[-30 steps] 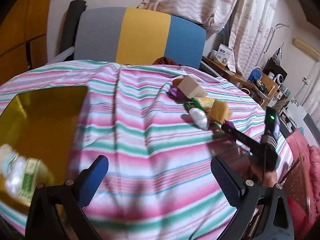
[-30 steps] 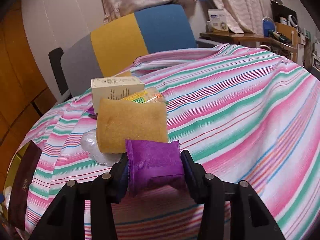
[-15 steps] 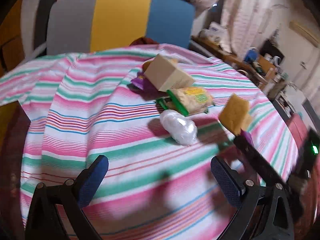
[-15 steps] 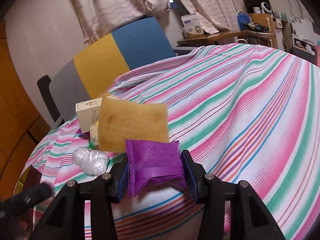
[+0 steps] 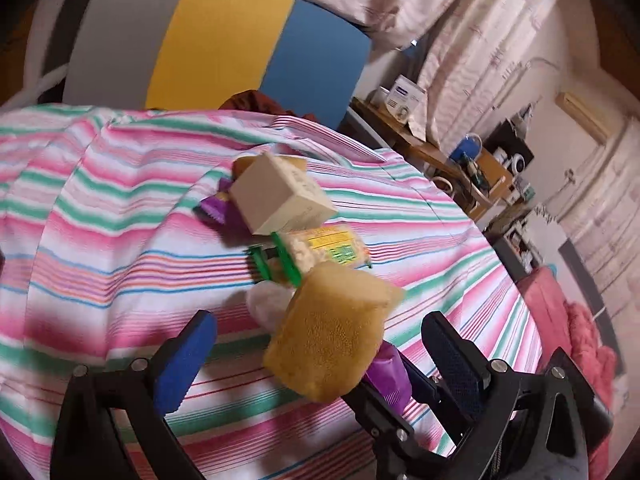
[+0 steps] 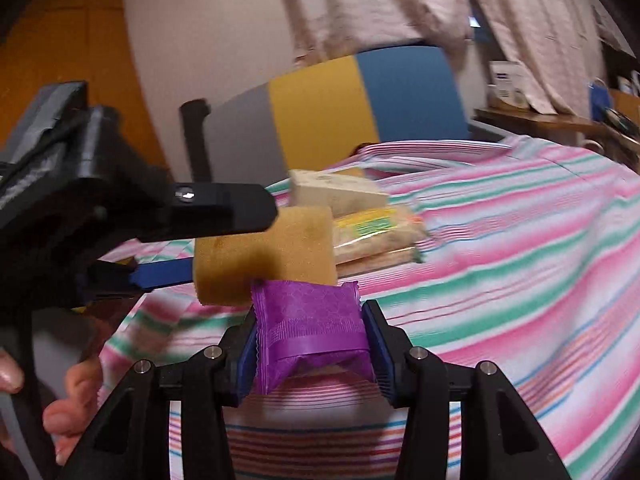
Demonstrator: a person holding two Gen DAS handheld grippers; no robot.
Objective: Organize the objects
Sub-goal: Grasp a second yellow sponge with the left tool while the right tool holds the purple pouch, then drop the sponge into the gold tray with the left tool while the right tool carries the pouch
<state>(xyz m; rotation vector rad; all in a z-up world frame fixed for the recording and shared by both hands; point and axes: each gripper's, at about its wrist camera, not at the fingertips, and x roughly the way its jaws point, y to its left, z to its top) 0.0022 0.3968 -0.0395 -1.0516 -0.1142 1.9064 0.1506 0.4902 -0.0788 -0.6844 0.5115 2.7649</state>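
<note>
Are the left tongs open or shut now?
Open. The left tongs have blue pads standing wide apart, the yellow sponge between them, unpressed.

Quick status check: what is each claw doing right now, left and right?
Left claw: open, its blue pads either side of the yellow sponge block, not pressing it.
Right claw: closed on the purple foil packet.

The yellow sponge (image 5: pixel 328 336) is stuck onto a purple packet (image 6: pixel 310 330), riding up off the striped cloth, tilted, porous face toward the left camera. Purple packet's a crinkly foil pouch with a ribbed seal band, squeezed between blue pads. Behind them, a cream box (image 5: pixel 280 196) sits tipped on another purple wrapper (image 5: pixel 214 206), touching a green-and-yellow snack pack (image 5: pixel 320 252). A white crumpled bag (image 5: pixel 268 304) peeks out beside the sponge.
</note>
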